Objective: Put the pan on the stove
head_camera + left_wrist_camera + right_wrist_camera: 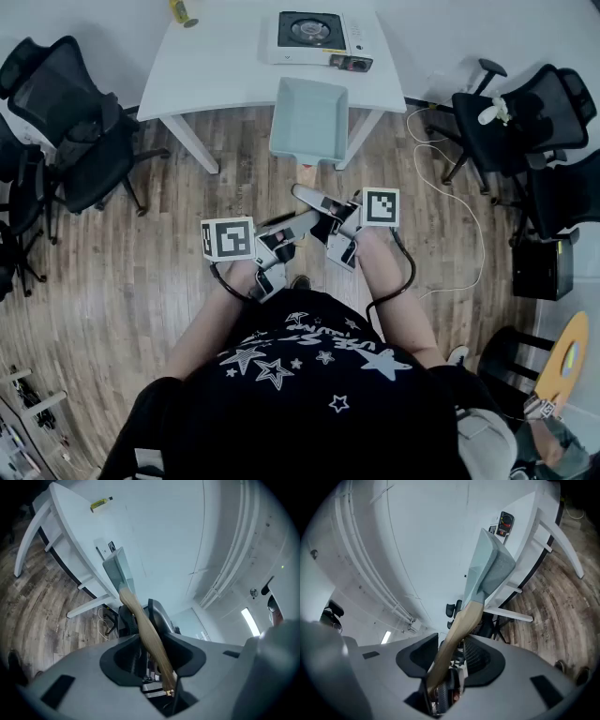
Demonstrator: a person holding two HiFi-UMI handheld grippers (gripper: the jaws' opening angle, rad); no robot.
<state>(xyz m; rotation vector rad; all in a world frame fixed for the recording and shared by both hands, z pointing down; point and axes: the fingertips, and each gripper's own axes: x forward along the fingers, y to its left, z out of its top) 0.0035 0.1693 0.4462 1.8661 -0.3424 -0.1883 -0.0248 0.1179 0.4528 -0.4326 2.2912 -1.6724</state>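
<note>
My left gripper [150, 641] and right gripper [457, 656] both clamp the long wooden handle [140, 618] of the pale blue-green square metal pan [309, 120]. The pan hangs in the air above the wood-plank floor [141, 281], by the near edge of the white surface [225, 66]. Held so far back along the handle, I reckon it could sag, twist and strike that edge. The white portable stove [314, 37] waits at twelve o'clock. Black office chairs [66, 112] stand at nine and three.

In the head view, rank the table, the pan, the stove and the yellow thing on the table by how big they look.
1. table, clearly largest.
2 and 3. pan and stove look about alike; the pan is nearer the camera, so I won't rank them.
4. yellow thing, smallest.
</note>
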